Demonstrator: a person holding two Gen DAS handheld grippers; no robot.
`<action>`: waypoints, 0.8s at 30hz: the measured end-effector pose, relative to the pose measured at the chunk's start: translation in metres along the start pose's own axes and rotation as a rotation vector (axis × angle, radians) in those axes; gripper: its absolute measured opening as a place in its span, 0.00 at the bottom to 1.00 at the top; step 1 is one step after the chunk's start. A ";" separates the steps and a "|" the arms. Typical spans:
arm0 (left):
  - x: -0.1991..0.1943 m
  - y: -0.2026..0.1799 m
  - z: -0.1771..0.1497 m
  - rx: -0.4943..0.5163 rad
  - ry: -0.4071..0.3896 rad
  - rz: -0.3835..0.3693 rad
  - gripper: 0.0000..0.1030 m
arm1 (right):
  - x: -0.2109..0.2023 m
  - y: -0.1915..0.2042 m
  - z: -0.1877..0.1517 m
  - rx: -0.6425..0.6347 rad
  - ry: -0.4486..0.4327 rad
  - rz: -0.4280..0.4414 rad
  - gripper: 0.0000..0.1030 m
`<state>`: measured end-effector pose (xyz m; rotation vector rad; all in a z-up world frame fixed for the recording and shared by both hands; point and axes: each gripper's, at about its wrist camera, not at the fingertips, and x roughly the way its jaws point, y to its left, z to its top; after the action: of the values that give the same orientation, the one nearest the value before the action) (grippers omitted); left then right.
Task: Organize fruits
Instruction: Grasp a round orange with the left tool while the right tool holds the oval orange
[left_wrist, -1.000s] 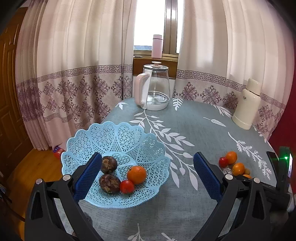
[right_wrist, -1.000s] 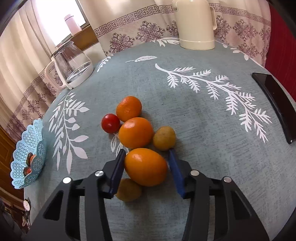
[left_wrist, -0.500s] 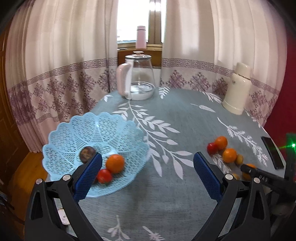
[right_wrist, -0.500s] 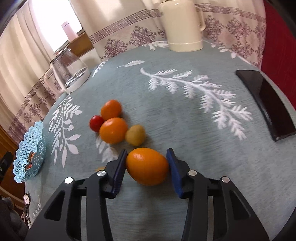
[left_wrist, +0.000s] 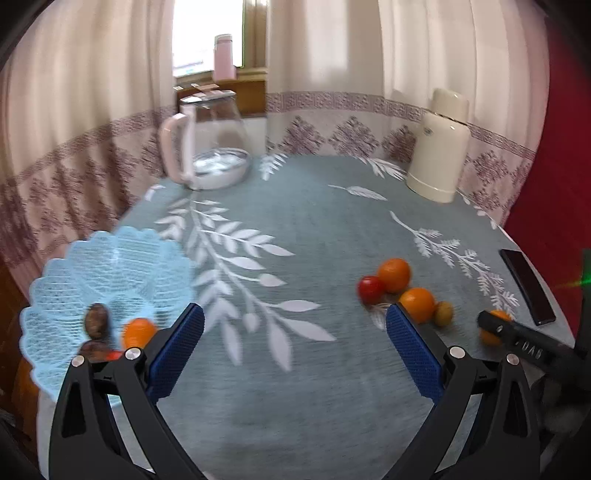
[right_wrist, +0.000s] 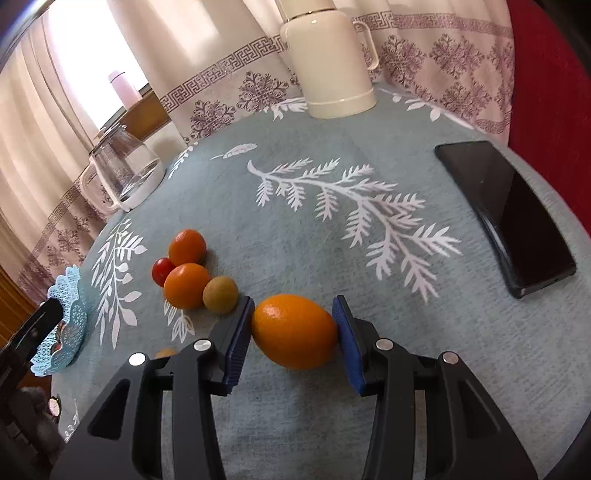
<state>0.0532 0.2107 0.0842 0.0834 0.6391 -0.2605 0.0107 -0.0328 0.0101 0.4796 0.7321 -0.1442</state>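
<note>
My right gripper (right_wrist: 293, 325) is shut on a large oval orange (right_wrist: 294, 331), held just above the table. To its left on the cloth lie two round oranges (right_wrist: 186, 285), a red tomato (right_wrist: 162, 271) and a small yellow-green fruit (right_wrist: 220, 294); another small fruit (right_wrist: 166, 353) peeks out behind the left finger. In the left wrist view the same pile (left_wrist: 417, 303) sits right of centre. My left gripper (left_wrist: 295, 345) is open over bare cloth. The light blue lattice basket (left_wrist: 81, 266) at the left holds an orange (left_wrist: 138, 331), dark fruits (left_wrist: 96, 317) and a tomato.
A glass kettle (left_wrist: 212, 147) with a pink handle stands at the back, a cream thermos jug (right_wrist: 328, 59) at the back right. A black phone (right_wrist: 506, 214) lies near the right table edge. Curtains hang behind the round table.
My right gripper has lifted the oval orange off the pile and drawn it back and to the right. The left gripper has swung right, away from the basket, staying open.
</note>
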 end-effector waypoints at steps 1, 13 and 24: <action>0.007 -0.005 0.003 0.011 0.006 -0.016 0.97 | 0.001 -0.002 0.000 0.009 0.005 0.011 0.43; 0.077 -0.052 0.023 0.113 0.096 -0.124 0.90 | 0.004 -0.006 -0.002 0.029 0.013 0.066 0.43; 0.118 -0.082 0.030 0.166 0.184 -0.197 0.66 | 0.005 -0.007 -0.003 0.037 0.020 0.088 0.43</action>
<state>0.1401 0.1015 0.0378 0.2062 0.8094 -0.5000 0.0104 -0.0374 0.0022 0.5481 0.7276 -0.0711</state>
